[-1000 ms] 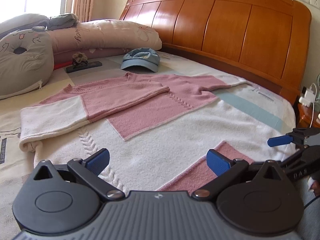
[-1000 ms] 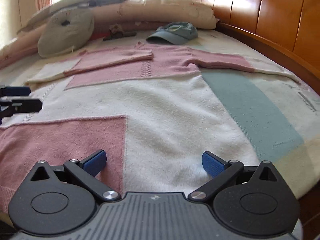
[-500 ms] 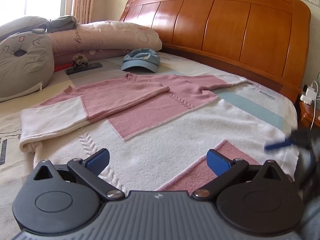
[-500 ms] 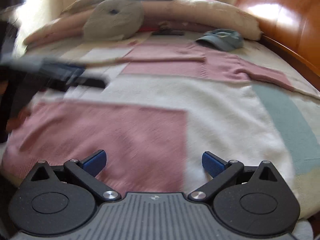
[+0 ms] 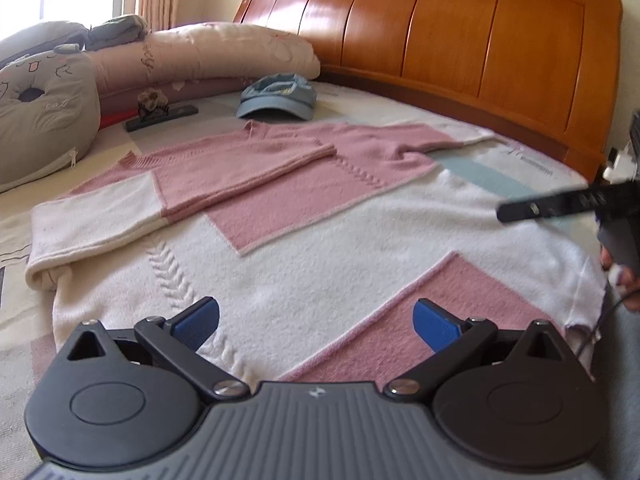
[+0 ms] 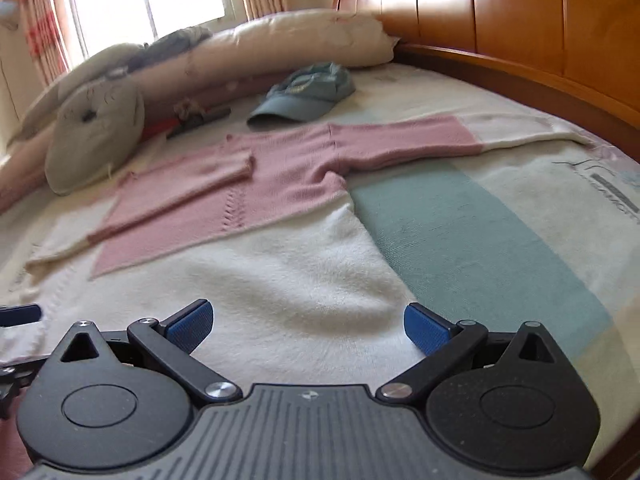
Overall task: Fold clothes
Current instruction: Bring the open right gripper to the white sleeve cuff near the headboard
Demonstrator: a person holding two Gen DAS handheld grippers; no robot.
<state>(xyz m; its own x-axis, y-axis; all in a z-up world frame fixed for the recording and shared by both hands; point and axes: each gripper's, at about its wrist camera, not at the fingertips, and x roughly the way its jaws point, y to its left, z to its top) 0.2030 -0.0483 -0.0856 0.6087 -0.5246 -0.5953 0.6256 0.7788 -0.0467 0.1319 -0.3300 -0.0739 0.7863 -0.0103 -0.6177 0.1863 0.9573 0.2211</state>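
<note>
A pink and white knit sweater (image 5: 304, 240) lies flat on the bed, hem toward me, its left sleeve (image 5: 168, 188) folded across the chest. In the right wrist view the same sweater (image 6: 280, 264) shows its right sleeve (image 6: 448, 140) stretched out toward the headboard. My left gripper (image 5: 316, 322) hovers open over the hem, nothing between its blue pads. My right gripper (image 6: 308, 326) is open too, above the white lower right part of the sweater. The right gripper's dark finger (image 5: 560, 204) shows blurred at the left wrist view's right edge, with a hand (image 5: 624, 276) under it.
A blue cap (image 5: 278, 98) lies beyond the collar. Pillows (image 5: 208, 56), a grey round cushion (image 5: 44, 108) and a dark flat object (image 5: 162, 112) crowd the far left. The wooden headboard (image 5: 460, 40) bounds the bed's right side. A striped bedsheet (image 6: 480, 240) lies beside the sweater.
The right gripper swung from the pink hem patch to the right, now over the white part near the green stripe. The left gripper stayed almost still.
</note>
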